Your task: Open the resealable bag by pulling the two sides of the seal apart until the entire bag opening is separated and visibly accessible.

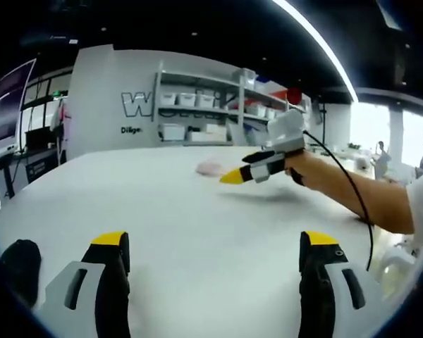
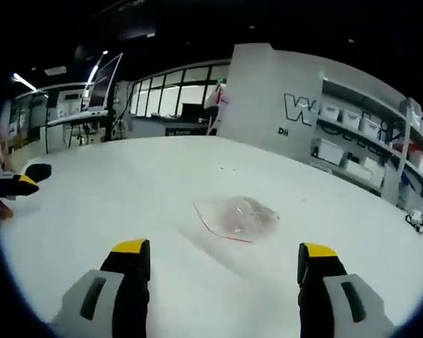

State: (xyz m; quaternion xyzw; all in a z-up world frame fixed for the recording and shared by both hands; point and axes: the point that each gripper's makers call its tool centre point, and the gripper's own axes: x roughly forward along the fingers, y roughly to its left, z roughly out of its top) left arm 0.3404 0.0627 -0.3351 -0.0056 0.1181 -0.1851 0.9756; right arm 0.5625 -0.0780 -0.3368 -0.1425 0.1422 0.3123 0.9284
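Observation:
A clear resealable bag [image 2: 236,217] with pinkish contents and a red seal edge lies flat on the white table [image 2: 127,183], a short way ahead of my right gripper [image 2: 224,250]. That gripper's yellow-tipped jaws stand wide apart with nothing between them. In the left gripper view the bag [image 1: 211,167] is a small pale pink shape far across the table. My left gripper [image 1: 215,243] is open and holds nothing. The right gripper [image 1: 234,176], held in a person's hand [image 1: 307,169], points at the bag from the right. The left gripper [image 2: 25,179] shows at the far left edge.
A black cable [image 1: 352,190] trails from the right gripper along the person's forearm. Shelves with white bins [image 1: 197,98] stand against the back wall beyond the table. Desks with monitors [image 2: 92,105] are off to the side, and a person [image 2: 217,98] stands far behind.

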